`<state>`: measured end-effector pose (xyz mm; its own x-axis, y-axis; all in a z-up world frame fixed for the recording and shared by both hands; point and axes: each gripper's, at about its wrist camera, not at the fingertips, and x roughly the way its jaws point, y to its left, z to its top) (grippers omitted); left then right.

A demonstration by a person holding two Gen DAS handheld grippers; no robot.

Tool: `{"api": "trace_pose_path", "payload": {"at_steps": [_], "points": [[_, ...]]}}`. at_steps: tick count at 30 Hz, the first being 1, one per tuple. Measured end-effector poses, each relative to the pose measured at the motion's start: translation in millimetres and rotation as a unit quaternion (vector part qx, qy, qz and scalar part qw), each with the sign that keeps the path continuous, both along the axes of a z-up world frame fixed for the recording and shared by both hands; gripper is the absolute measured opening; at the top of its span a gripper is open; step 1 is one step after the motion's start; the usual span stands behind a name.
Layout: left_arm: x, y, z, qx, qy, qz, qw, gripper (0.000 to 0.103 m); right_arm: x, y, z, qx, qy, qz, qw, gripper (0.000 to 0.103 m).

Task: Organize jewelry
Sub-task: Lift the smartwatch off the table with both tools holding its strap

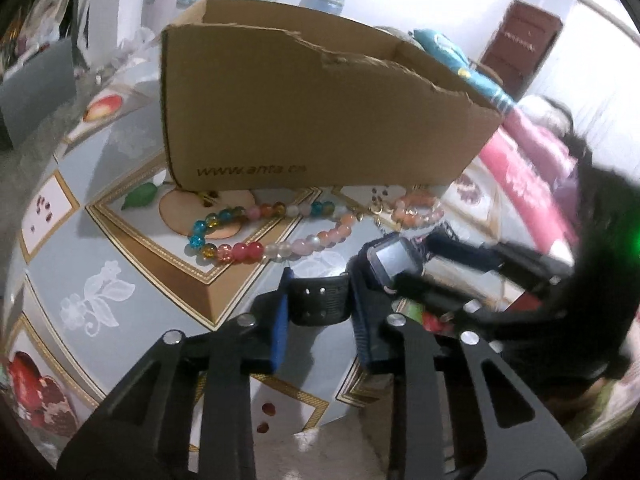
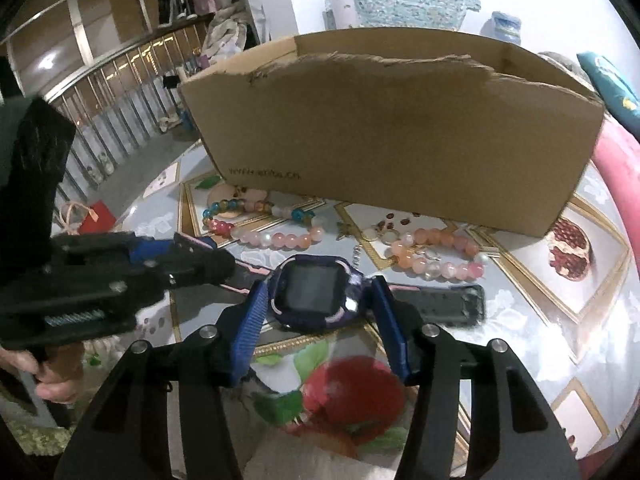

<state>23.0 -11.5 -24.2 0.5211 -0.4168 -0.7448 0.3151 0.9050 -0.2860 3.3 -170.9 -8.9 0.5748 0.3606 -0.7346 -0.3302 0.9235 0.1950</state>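
A dark purple smartwatch [image 2: 310,290] lies on the fruit-patterned tablecloth [image 1: 100,280] in front of a cardboard box [image 2: 392,132]. My right gripper [image 2: 320,286] is shut on the watch body, one blue pad against each side. My left gripper [image 1: 320,276] is shut on the watch's black perforated strap [image 1: 318,302]; the right wrist view shows that gripper [image 2: 208,256] reaching in from the left. The other strap [image 2: 440,300] lies flat to the right. A multicoloured bead bracelet [image 2: 260,236] and a peach bead bracelet [image 2: 432,256] lie between the watch and the box.
The tall, open-topped box [image 1: 312,112] with a torn front edge stands just behind the bracelets. A pink cushion [image 2: 616,160] borders the table on the right. A person's hand [image 2: 52,380] holds the left gripper's handle at the lower left.
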Motion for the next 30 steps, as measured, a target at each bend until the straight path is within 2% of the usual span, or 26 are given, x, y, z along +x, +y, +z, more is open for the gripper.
{"api": "trace_pose_path", "payload": {"at_steps": [5, 9, 12, 22, 25, 30], "points": [[-3, -7, -3, 0.036, -0.013, -0.009, 0.9992, 0.021, 0, -37, 7, -0.004, -0.002, -0.06, 0.998, 0.053], [-2, -9, -7, 0.046, -0.011, -0.012, 0.9988, 0.021, 14, -64, -5, 0.0, 0.034, -0.116, 0.993, 0.053], [-3, -11, -11, 0.056, -0.011, -0.015, 0.9982, 0.02, 23, -74, -11, 0.02, 0.058, -0.131, 0.99, 0.053], [-4, -7, -11, 0.038, -0.021, -0.05, 0.9978, 0.018, 30, -72, -10, 0.027, 0.068, -0.115, 0.991, 0.052], [-5, -2, -10, 0.031, -0.025, -0.066, 0.997, 0.017, 30, -67, -7, 0.016, 0.056, -0.112, 0.992, 0.05], [-8, 2, -7, 0.026, -0.039, -0.099, 0.994, 0.017, 26, -42, 5, -0.009, 0.019, -0.045, 0.999, 0.045]]}}
